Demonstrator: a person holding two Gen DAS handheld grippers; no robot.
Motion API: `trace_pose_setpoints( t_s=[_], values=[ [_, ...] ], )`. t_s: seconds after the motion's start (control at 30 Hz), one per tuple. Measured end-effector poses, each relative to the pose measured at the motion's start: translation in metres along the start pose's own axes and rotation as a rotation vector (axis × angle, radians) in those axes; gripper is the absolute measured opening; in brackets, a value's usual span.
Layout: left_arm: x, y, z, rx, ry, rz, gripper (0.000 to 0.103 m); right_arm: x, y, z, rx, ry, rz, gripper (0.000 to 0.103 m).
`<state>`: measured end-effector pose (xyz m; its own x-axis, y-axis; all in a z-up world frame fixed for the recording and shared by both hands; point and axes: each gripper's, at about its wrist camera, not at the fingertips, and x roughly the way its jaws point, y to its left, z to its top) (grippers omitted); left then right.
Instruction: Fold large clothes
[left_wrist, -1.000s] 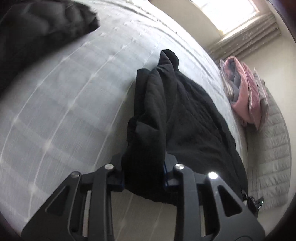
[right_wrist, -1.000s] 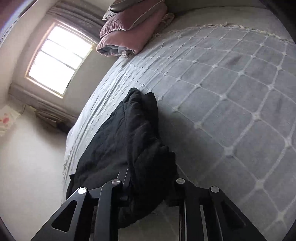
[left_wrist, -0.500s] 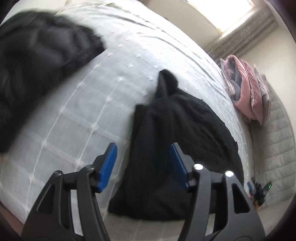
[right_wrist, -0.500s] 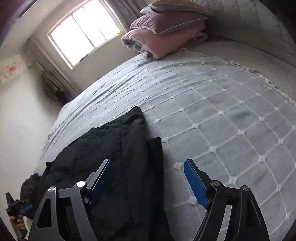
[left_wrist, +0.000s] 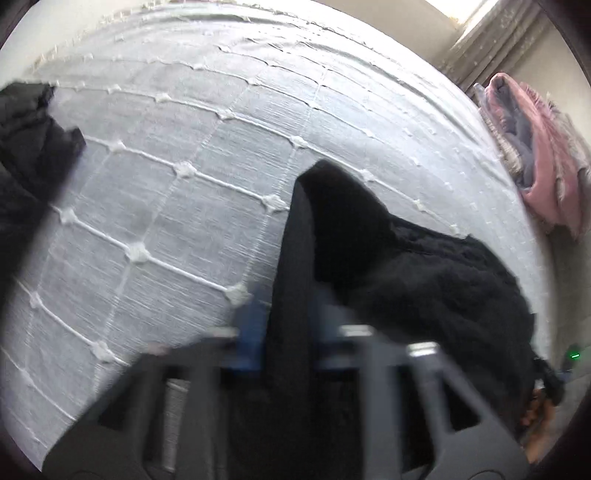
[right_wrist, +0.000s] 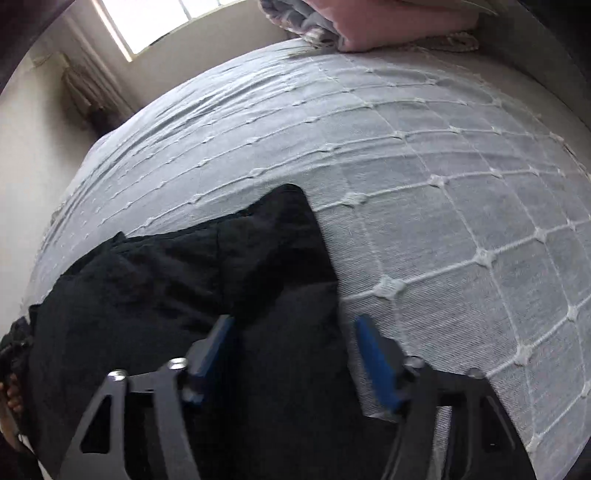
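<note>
A large black garment (left_wrist: 413, 273) lies partly folded on a pale grey quilted bedspread (left_wrist: 177, 206). In the left wrist view, which is blurred, my left gripper (left_wrist: 291, 325) has its blue pads close on either side of the garment's folded edge. In the right wrist view the same garment (right_wrist: 192, 273) spreads to the left. My right gripper (right_wrist: 295, 350) is open, its blue pads (right_wrist: 376, 362) set wide on either side of the garment's near corner, low over the cloth.
A second dark garment (left_wrist: 26, 147) lies at the left edge of the bed. Folded pink and grey bedding (left_wrist: 543, 162) is stacked at the head, also in the right wrist view (right_wrist: 388, 22). A window (right_wrist: 159, 22) and wall stand beyond the bed.
One second ago both grippers were shut on the garment. Half a second ago both were open and raised. Now both have dropped back to the cloth, and the left has closed in on the folded edge.
</note>
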<state>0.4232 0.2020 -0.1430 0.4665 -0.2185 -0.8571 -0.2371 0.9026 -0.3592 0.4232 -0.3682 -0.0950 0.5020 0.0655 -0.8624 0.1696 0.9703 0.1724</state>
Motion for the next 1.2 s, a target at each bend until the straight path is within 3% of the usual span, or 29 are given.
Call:
trace_pose_setpoints(
  t_s=[0.03,0.07,0.13,0.23,0.33,0.43,0.5,0.53,0.57,0.6,0.67,0.8,0.9,0.97,1.03,1.1,1.2],
  values=[
    [-0.003,0.001,0.000,-0.013,-0.008,0.000,0.008,-0.003,0.006,0.000,-0.020,-0.003,0.007,0.010],
    [-0.011,0.001,0.000,-0.036,-0.039,-0.007,0.007,-0.008,0.012,0.001,-0.047,-0.023,-0.013,0.007],
    [-0.031,0.000,0.004,-0.051,-0.114,-0.036,0.007,-0.030,0.027,0.004,-0.116,-0.106,-0.083,0.005],
    [-0.067,-0.016,0.011,-0.051,-0.234,-0.092,0.006,-0.071,0.032,0.015,-0.055,-0.237,-0.093,0.005],
    [-0.080,-0.029,0.020,-0.061,-0.307,-0.056,0.006,-0.097,0.051,0.024,-0.079,-0.334,-0.156,0.004],
    [-0.043,-0.040,0.028,-0.063,-0.281,0.055,0.007,-0.075,0.055,0.032,-0.086,-0.308,-0.228,0.004],
    [0.006,-0.039,0.022,-0.032,-0.208,0.155,0.007,-0.041,0.048,0.030,-0.059,-0.245,-0.258,0.005],
    [0.021,-0.030,0.014,-0.037,-0.174,0.170,0.008,-0.018,0.040,0.025,-0.039,-0.196,-0.273,0.005],
    [0.035,-0.020,0.007,-0.064,-0.154,0.159,0.009,0.002,0.033,0.018,-0.023,-0.155,-0.285,0.005],
    [0.032,-0.016,0.003,-0.077,-0.197,0.141,0.008,0.022,0.025,0.009,0.002,-0.121,-0.293,0.006],
    [0.025,-0.018,0.002,-0.060,-0.221,0.151,0.008,0.019,0.022,0.008,0.036,-0.172,-0.298,0.006],
    [0.029,-0.006,0.003,-0.099,-0.210,0.120,0.015,0.021,0.022,0.008,0.035,-0.157,-0.307,0.007],
    [0.026,-0.002,0.009,-0.098,-0.153,0.085,0.023,0.016,0.025,0.009,0.027,-0.149,-0.339,0.021],
    [0.005,0.001,0.005,-0.105,-0.113,0.053,0.025,-0.003,0.025,0.009,0.035,-0.153,-0.384,0.037],
    [-0.027,0.011,-0.001,-0.138,-0.162,0.001,0.033,-0.043,0.031,-0.003,0.052,-0.260,-0.393,0.059],
    [-0.063,0.016,-0.014,-0.155,-0.198,-0.033,0.044,-0.093,0.037,-0.026,0.093,-0.373,-0.359,0.073],
    [-0.104,0.001,-0.050,-0.084,-0.221,-0.068,0.046,-0.135,0.056,-0.061,0.086,-0.377,-0.259,0.073]
  ],
)
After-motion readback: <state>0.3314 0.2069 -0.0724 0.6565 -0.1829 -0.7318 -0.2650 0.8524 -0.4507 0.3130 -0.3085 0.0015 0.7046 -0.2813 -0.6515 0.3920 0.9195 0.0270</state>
